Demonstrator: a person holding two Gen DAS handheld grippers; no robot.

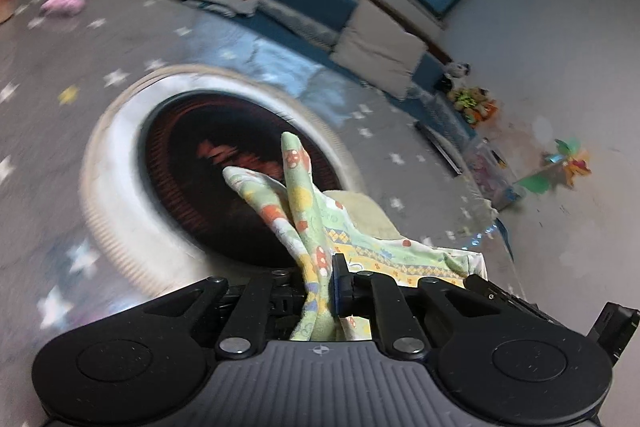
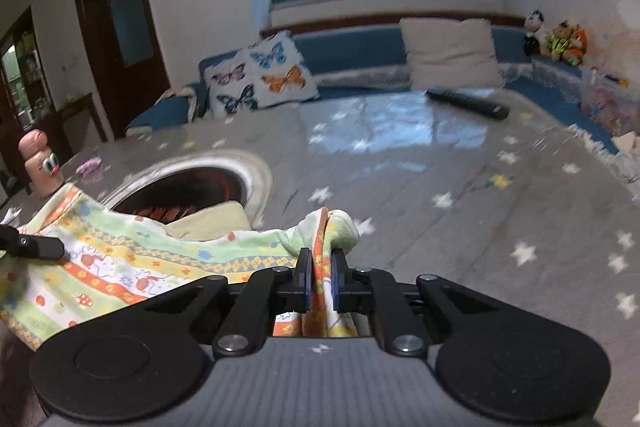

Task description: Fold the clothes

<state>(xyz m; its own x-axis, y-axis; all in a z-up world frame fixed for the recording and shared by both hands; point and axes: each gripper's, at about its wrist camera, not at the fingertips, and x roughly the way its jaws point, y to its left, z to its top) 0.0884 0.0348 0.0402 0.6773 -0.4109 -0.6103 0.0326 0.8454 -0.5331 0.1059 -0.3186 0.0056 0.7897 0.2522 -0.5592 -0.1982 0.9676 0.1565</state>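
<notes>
both grippers, the left gripper (image 1: 320, 279) and the right gripper (image 2: 320, 277), have their fingers clenched on the patterned cloth (image 2: 132, 259), stretched between them above the tabletop (image 2: 440, 227). i think the folding is only beginning; no neat fold shows yet.

It was a home living room: butterfly cushion (image 2: 262, 75) on a blue window bench (image 2: 352, 53), plush toys (image 2: 564, 41) in the corner.

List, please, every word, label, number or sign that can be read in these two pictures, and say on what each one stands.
No text can be read for certain.
The pale green printed cotton garment, gripped by the left claw and the right claw, shows faint letter-like marks: too blurred to read.
The grey ribbed claw housing bears only a small crosshair symbol, no words.
The white butterfly-print cushion: pictures only.
</notes>
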